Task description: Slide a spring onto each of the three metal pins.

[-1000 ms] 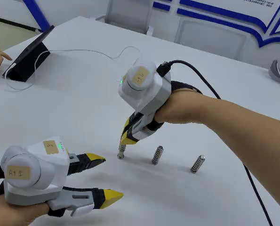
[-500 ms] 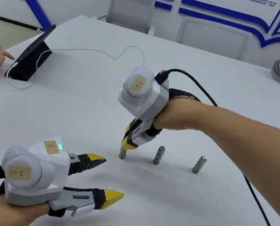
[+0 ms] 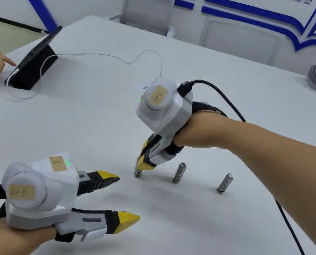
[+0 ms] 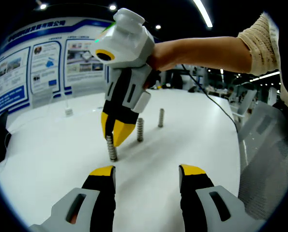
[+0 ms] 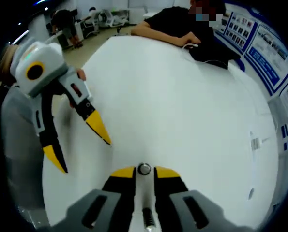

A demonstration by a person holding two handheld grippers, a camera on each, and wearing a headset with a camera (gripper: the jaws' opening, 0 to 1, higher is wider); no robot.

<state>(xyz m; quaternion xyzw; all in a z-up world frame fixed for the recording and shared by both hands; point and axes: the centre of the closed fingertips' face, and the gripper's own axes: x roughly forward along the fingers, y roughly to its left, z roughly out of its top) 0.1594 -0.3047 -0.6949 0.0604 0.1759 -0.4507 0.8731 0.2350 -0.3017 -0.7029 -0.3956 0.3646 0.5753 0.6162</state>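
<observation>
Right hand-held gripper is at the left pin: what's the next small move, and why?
Probably open the right hand-held gripper and lift straight off. Its jaws close on the left pin, whose spring already sits on it; the middle pin and right pin carry springs too.

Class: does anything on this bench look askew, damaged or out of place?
Nothing stands out. Three spring-covered pins stand upright in a row on the table; the right gripper grips the end pin, the left gripper is open.

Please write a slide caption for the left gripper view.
Right claw pinching the nearest pin in a row of three spring-wrapped pins on a white table; open left claw in the foreground.
</observation>
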